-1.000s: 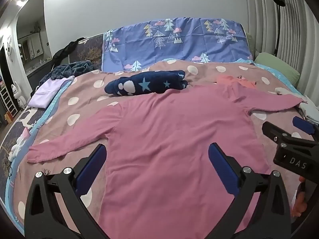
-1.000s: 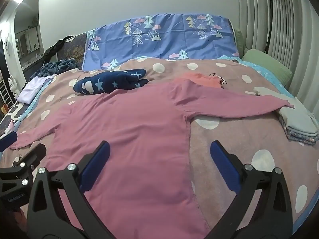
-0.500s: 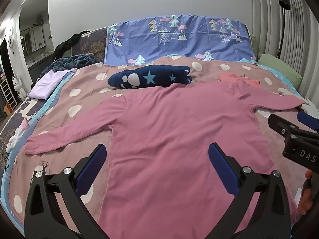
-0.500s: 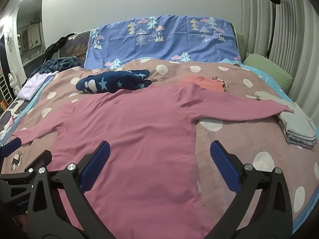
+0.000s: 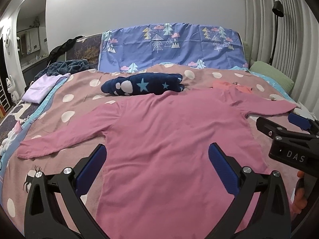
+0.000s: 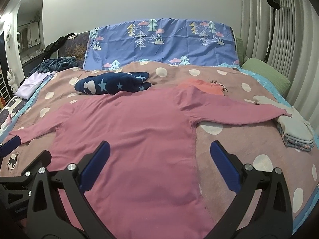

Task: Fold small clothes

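Left wrist view: left gripper (image 5: 157, 165) jaws wide apart, empty, hovering over the lower body of the pink long-sleeve shirt (image 5: 171, 139), which lies spread flat on the polka-dot bedspread (image 5: 79, 91). Shirt's long axis, hem to collar, runs straight ahead of both grippers; hem end is nearest, collar far. Sleeves stick out sideways: left sleeve (image 5: 65, 137) goes off to the left of the left gripper, cuff well out; right sleeve (image 6: 235, 113) goes off to the right of the right gripper (image 6: 159, 163), cuff touching the folded grey stack (image 6: 295, 129). Right gripper also spread open, nothing held, straddling the shirt's right side seam, so one finger sits over pink cloth, the other over bare bedspread. In the left view the right gripper (image 5: 283, 131) shows at the right edge, just beside the shirt's right side. Each gripper is nearer its own sleeve; left one for the left sleeve, right one for the right. Judgement: no fold made yet, next likely sleeves in toward the body or a hem pickup; both need a reach forward and outward. Beyond the collar: navy star blanket roll (image 5: 143, 84), orange garment (image 6: 201, 87) partly under the right shoulder.
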{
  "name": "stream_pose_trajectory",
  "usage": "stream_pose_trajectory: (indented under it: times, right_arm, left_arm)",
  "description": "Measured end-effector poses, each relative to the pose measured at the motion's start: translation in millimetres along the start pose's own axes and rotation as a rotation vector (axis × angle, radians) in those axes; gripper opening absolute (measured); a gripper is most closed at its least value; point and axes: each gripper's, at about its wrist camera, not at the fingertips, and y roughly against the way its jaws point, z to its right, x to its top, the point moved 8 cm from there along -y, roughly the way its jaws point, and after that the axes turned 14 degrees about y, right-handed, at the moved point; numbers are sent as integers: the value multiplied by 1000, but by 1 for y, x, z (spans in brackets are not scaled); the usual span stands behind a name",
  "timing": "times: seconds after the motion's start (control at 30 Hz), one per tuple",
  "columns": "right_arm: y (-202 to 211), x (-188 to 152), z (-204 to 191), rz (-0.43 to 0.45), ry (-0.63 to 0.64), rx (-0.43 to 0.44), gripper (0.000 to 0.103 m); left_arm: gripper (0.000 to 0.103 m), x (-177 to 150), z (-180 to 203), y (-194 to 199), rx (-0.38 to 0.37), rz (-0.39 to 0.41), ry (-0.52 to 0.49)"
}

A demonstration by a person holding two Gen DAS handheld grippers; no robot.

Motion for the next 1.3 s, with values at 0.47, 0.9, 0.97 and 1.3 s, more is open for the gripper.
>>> stream_pose_trajectory:
  times: [0.47,0.9,0.97,1.3]
  right_arm:
    - [-4,-1,-2,-15,8,-15,101]
    - [-23,-20,-6,-118,22,-16,101]
    - [-23,-19,-7,-119,24,-18,101]
    - [-24,-20,-6,-126,26,-21,101]
  left_arm:
    - [102,-4,-8,-10,10,-34,26]
    - [102,-16,-10,-19,3,-84,24]
    - [102,-17,-11,-21,0,-91,30]
    - [102,-19,-12,-25,-24,-101,40]
